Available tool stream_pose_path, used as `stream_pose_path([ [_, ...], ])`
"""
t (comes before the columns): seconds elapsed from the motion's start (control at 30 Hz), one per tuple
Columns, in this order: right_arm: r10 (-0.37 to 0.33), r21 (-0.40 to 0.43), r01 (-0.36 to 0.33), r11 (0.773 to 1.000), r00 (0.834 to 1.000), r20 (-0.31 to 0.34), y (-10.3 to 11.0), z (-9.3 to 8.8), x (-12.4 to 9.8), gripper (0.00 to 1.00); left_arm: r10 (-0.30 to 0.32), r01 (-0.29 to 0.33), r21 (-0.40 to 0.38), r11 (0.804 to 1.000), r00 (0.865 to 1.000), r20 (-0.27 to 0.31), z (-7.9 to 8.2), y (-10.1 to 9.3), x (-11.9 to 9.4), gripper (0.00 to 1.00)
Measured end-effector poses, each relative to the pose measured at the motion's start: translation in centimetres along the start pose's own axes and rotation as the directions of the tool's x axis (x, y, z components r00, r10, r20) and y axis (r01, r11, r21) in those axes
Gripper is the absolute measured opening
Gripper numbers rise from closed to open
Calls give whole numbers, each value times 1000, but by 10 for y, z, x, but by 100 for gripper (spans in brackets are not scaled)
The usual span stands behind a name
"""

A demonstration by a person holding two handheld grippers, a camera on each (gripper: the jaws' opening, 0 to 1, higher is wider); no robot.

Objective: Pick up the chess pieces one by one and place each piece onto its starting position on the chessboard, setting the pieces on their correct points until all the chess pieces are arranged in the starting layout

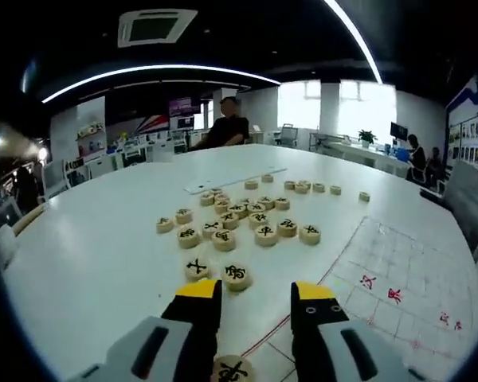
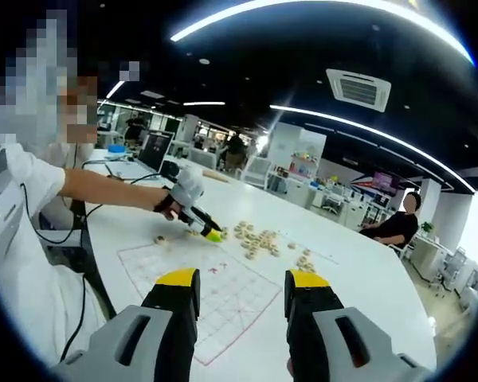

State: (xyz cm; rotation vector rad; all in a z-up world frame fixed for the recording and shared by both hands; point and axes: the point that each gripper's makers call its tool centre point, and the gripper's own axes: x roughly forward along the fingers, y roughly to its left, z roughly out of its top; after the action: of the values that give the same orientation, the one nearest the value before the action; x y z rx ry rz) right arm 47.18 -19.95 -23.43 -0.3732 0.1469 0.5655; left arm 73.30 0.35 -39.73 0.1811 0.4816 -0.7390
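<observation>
While the left tool (image 1: 257, 298) hung low over the white table (image 1: 88, 247), its two black jaws with yellow tips stood apart and held nothing. One round wooden chess piece (image 1: 233, 369) with a black character lay between the jaws near their base, at the bottom edge of the left gripper view; I could not tell whether it touched them. Just ahead of the yellow tips lay two more pieces (image 1: 217, 272) side by side on the table. Farther away a loose cluster of pieces (image 1: 239, 219) was spread over the table, and a short row of pieces (image 1: 311, 187) lay beyond it. The chessboard (image 1: 398, 286), a thin white sheet with a red border and a pale grid, lay to the right of the tool, and a few red marks were visible on it.

In the right gripper view the right tool (image 2: 241, 282) was raised well above the table, its jaws also apart and empty. Below it the chessboard (image 2: 215, 298) lay flat, with the cluster of pieces (image 2: 259, 239) beyond its far edge. A person's arm reached from the left, and the left tool (image 2: 211, 233) pointed down near the board's far edge. A seated person (image 2: 394, 223) in dark clothes was at the far side of the table.
</observation>
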Motion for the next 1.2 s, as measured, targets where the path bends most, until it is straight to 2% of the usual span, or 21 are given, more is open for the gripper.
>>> stream_pose_path([
  [0.13,0,-2,0,1000,1000,0,3,0,0,43,21,-21,7,1000,1000,-1,0,7,6,34],
  [0.23,2,-3,-2,1000,1000,-1,5,-1,0,43,53,-53,20,998,999,8,1,17,10,19],
  [0.33,-1,-1,1,1000,1000,-2,4,-1,0,43,52,-52,9,999,998,19,4,23,10,18],
  [0.43,-3,1,3,1000,1000,-3,2,-2,0,43,46,-46,8,999,999,18,2,21,5,18],
  [0.57,2,2,-2,1000,1000,-5,2,-2,2,43,41,-41,15,999,999,29,8,20,-4,18],
  [0.87,30,-11,-30,999,1000,-5,6,-2,2,44,19,-20,14,1000,998,57,22,14,-34,18],
  [0.97,39,-14,-39,999,999,-9,8,-2,4,45,18,-20,37,999,997,76,28,10,-49,18],
  [1.2,41,0,-41,999,999,-13,5,-3,6,44,-13,8,57,998,996,85,16,-1,-86,18],
])
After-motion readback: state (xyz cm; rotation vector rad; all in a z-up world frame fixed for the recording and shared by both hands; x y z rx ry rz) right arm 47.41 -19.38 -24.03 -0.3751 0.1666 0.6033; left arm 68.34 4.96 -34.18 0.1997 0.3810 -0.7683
